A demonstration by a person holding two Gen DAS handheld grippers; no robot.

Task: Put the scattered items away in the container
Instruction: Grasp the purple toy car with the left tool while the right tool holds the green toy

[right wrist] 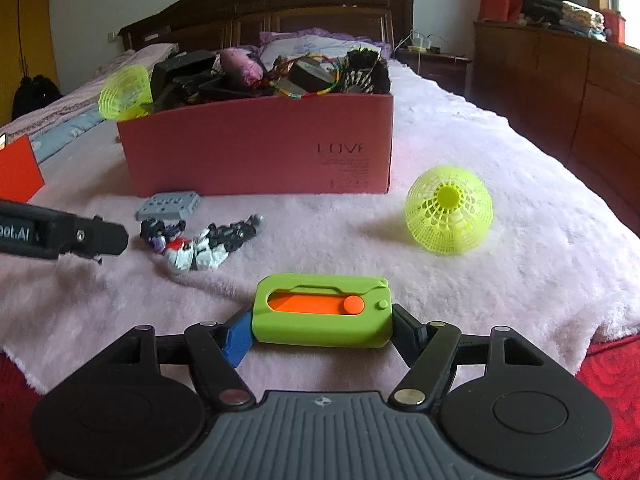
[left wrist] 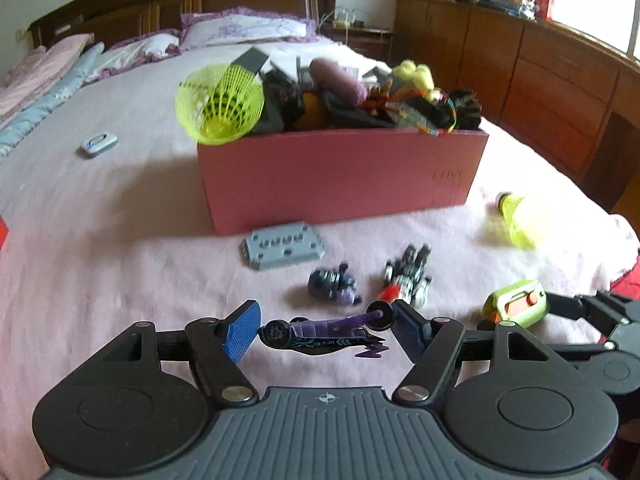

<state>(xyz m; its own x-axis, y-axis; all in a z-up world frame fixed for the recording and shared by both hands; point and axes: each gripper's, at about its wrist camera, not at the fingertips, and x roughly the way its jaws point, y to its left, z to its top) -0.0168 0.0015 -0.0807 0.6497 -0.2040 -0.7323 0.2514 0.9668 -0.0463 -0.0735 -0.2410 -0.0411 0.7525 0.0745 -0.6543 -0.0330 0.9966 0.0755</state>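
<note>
On a pink blanket (right wrist: 460, 128) spread over a bed, the left gripper (left wrist: 322, 330) clamps a purple toy car (left wrist: 320, 334) lengthwise between its blue pads, the car seemingly clear of the blanket, apparently bound for the heaped pink box (left wrist: 340, 176) ahead. The right gripper (right wrist: 322, 330) has its jaws set at either end of a green and orange case (right wrist: 322, 310), gripped or about to be. Still scattered near the box are a grey plate (left wrist: 282, 246), two small toy figures (right wrist: 200, 244) and a yellow mesh shuttlecock (right wrist: 448, 210).
</note>
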